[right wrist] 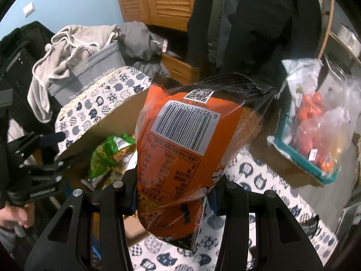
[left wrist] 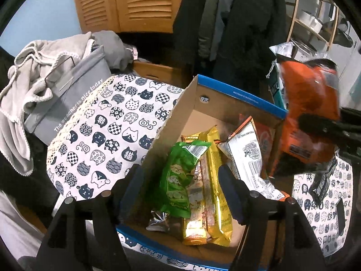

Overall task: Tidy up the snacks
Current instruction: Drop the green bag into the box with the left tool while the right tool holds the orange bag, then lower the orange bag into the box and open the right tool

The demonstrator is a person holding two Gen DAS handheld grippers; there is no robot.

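Between the right gripper's [right wrist: 173,199] fingers: orange bag [right wrist: 180,149], pinched low | left gripper [left wrist: 180,187]: spread, empty, over the box [left wrist: 237,94] | risk: tall bag tips, hits box wall.

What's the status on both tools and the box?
Left tool open over box. Right tool shut on orange bag, beside box. Nothing blocking.

One cardboard box [left wrist: 237,99]. Inside it: one green snack packet [left wrist: 180,176], two yellow bars [left wrist: 214,180], one white-backed packet [left wrist: 250,155], one silver packet [left wrist: 158,222]. One orange bag [right wrist: 187,149]. One teal tray [right wrist: 300,155]. One grey bin [left wrist: 74,99].
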